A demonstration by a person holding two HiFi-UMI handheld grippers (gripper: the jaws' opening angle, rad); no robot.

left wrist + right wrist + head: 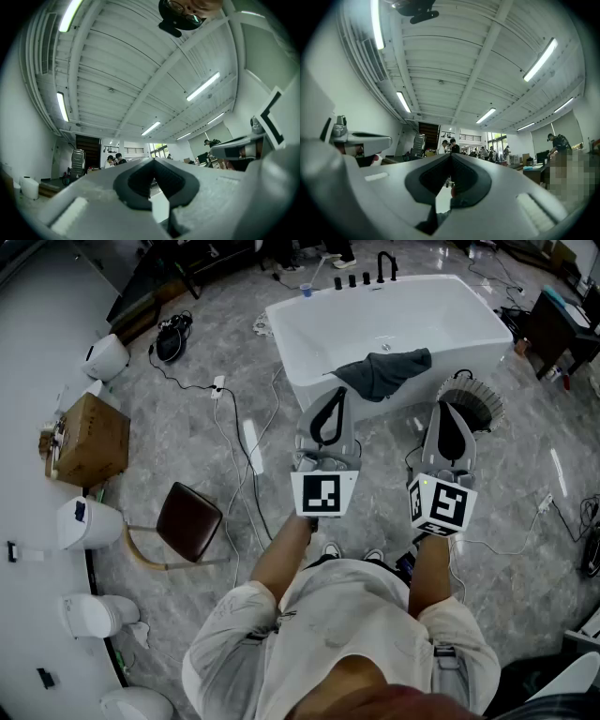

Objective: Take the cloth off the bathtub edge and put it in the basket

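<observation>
Basket (480, 397) half hidden behind right claw (450, 409), pressed together like left claw (332, 397); cloth (384, 371) drapes bathtub (394, 320) edge.

A dark grey cloth (384, 372) is seen draped over the near edge of a white freestanding bathtub (394, 320), towards the right end of that edge. It is crumpled, with one part laid over the rim and another hung down the tub's outer wall. A pale round basket (486, 401) with a ribbed wall is set upright just beside the tub's near right corner, near the cloth but apart from it; its inside cannot be made out
</observation>
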